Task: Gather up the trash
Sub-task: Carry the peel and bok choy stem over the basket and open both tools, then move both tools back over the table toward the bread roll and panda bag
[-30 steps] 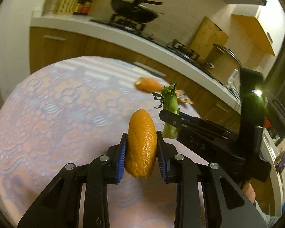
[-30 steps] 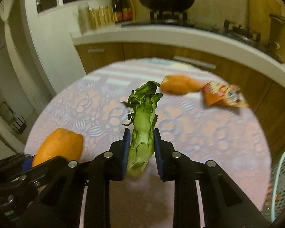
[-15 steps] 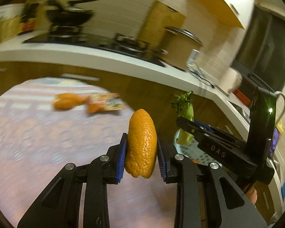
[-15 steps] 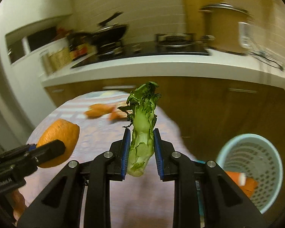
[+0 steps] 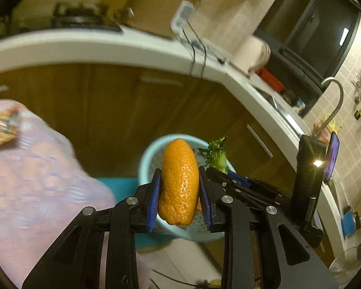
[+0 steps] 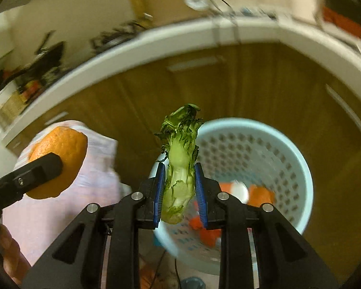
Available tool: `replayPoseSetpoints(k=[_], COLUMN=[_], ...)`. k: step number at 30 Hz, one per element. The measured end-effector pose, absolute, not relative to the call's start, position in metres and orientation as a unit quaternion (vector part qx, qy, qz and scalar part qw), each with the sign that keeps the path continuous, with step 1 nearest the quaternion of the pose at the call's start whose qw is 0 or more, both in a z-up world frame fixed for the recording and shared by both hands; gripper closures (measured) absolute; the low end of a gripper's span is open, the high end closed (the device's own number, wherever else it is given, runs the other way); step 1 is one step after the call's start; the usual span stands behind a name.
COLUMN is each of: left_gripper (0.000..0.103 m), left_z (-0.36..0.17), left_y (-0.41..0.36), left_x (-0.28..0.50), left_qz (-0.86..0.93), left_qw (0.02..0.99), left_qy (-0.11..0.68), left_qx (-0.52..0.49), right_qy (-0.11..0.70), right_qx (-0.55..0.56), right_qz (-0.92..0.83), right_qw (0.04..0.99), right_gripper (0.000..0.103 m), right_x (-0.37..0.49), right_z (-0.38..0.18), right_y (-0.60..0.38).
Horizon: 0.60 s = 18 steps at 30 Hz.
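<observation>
Carrying step: my left gripper point(image 5: 179, 193) is clamping an orange peel point(image 5: 179, 183), my right gripper point(image 6: 179, 193) is clamping a vegetable stalk point(image 6: 180, 166), both nearing the basket point(image 6: 298, 166); next, I judge, releasing over its mouth.

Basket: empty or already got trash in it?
Not empty. The right wrist view looks into the pale blue basket and shows orange and white scraps lying at its bottom.

Orange peel point(image 5: 179, 183): dimpled, slightly glossy rind. Wilted vegetable stalk point(image 6: 179, 168): matt, ribbed stem with crinkled leaf. Waste basket point(image 6: 298, 168): pale blue perforated plastic. Tablecloth point(image 5: 36, 183): patterned cloth. Cabinet fronts point(image 6: 252, 86): brown wood, satin. Countertop point(image 5: 84, 48): smooth white. Faucet point(image 5: 337, 101): polished metal.
</observation>
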<state>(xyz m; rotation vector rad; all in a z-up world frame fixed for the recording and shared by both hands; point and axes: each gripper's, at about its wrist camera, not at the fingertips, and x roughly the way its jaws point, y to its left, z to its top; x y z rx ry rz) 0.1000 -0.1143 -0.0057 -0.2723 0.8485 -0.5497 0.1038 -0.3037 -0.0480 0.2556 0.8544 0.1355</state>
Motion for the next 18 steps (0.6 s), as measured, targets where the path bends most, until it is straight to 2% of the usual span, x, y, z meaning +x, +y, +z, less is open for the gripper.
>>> replayPoseSetpoints(k=[5,6,7,9,10,18], left_gripper=[0.072,0.067,0.055,0.046,0.046,0.046], left_z=[-0.04,-0.044,-0.046,-0.052,-0.053,-0.039], left_y=[-0.15,-0.155,-0.157,-0.157,-0.156,-0.131], left_x=[0.122,0.124,0.126,0.13,0.13,0.123], left_qz=[-0.275,-0.274,-0.274,-0.268,-0.267,-0.255], left_qw=[0.847,0.846,0.845,0.845,0.845,0.857], left_qy=[0.438,0.441,0.443,0.446,0.445,0.428], left_qx=[-0.124,-0.123,-0.123,-0.126,-0.127,-0.133], right_qy=[0.448,0.455,0.458,0.46,0.457,0.426], right_qx=[0.153,0.159,0.164,0.179,0.184,0.16], right_qz=[0.042,0.039,0.037,0.034,0.03,0.047], right_qw=[0.88,0.876,0.873,0.869,0.87,0.889], right_gripper=[0.08,0.08,0.076,0.054,0.045,0.045], right_x=[0.109,0.11,0.11,0.11,0.108,0.103], right_z=[-0.079,-0.085,-0.088,-0.092,-0.092,-0.066], right_y=[-0.335,-0.341,-0.344,-0.353,-0.356,-0.338])
